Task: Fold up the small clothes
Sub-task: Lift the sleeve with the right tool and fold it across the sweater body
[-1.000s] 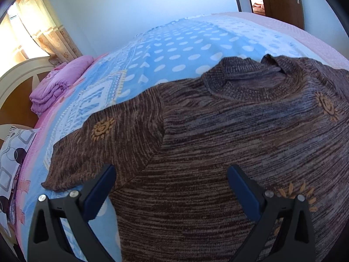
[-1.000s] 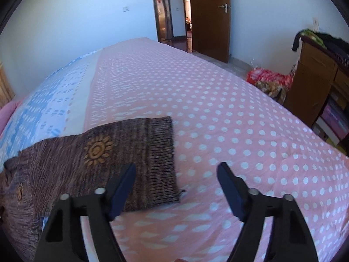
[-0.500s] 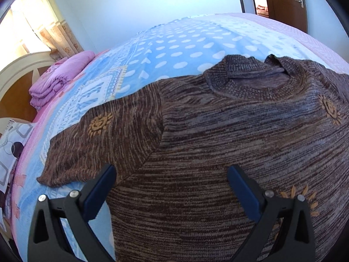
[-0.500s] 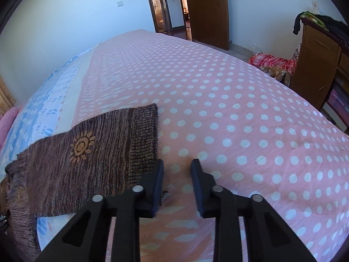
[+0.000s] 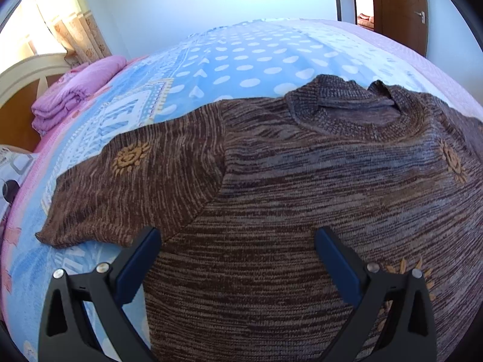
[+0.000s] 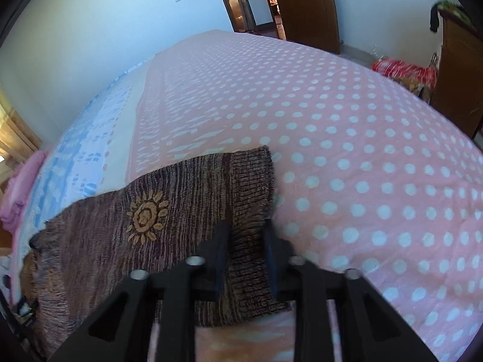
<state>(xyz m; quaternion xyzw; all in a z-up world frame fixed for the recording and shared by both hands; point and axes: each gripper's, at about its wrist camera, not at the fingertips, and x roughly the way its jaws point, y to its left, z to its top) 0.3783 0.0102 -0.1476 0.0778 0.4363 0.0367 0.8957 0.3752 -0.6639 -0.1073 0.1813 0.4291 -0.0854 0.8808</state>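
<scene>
Brown sweater [image 5: 302, 199] flat on bed [image 6: 362, 150]. Right gripper [image 6: 245, 238] fingers nearly closed, pinching sleeve cuff [image 6: 250, 187]. Left gripper [image 5: 238, 250] wide open, empty, above sweater body. Advice: lift cuff low, carry sleeve squarely across chest.

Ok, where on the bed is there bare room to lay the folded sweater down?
Bare pink dotted bedspread runs right of the sleeve cuff toward the dresser. Blue dotted bedding lies bare beyond the collar. Crowded: the sweater fills the near middle, and folded purple blankets sit by the headboard.
</scene>
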